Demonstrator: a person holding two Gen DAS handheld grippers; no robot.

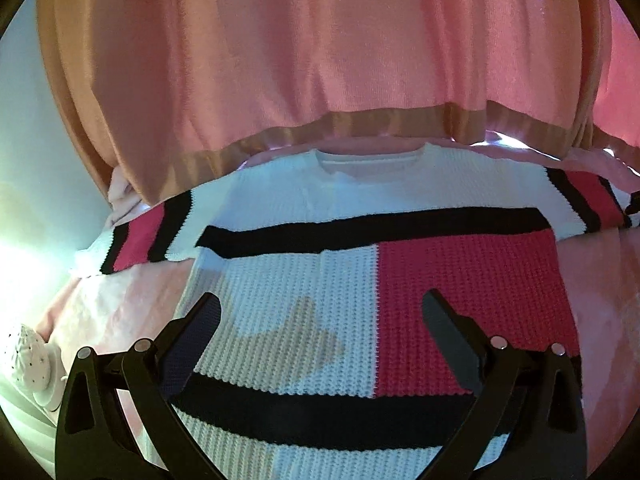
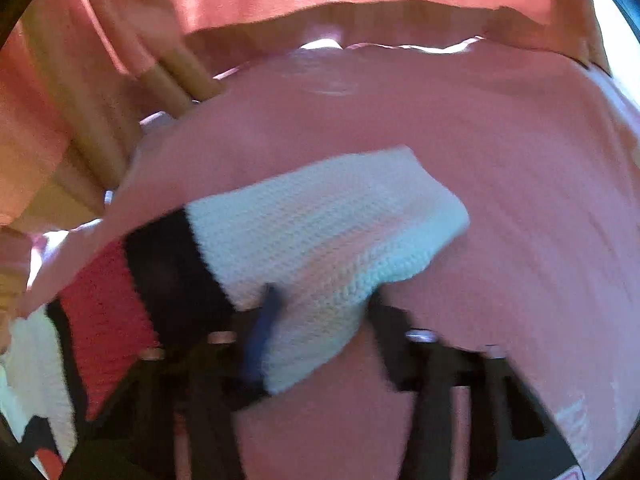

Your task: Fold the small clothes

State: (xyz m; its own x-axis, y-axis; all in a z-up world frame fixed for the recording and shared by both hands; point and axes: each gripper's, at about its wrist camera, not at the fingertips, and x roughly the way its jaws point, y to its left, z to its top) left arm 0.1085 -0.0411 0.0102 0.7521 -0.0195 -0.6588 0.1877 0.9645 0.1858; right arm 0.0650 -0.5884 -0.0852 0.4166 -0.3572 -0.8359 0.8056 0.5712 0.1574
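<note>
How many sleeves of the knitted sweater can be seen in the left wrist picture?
2. One sleeve lies out to the left of the sweater, the other sleeve out to the right; its far end is cut off.

The left wrist view is sharp, with glare at its left edge and fisheye bending. The right wrist view is motion-blurred throughout, warmly tinted, with dark vignetted corners.

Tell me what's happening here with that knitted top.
A white, black and red knitted sweater lies spread flat on a pink cover. The left gripper hovers open over its body, holding nothing. The right gripper has the sweater's white sleeve cuff between its fingers, apparently to fold it; that view is blurred.
</note>
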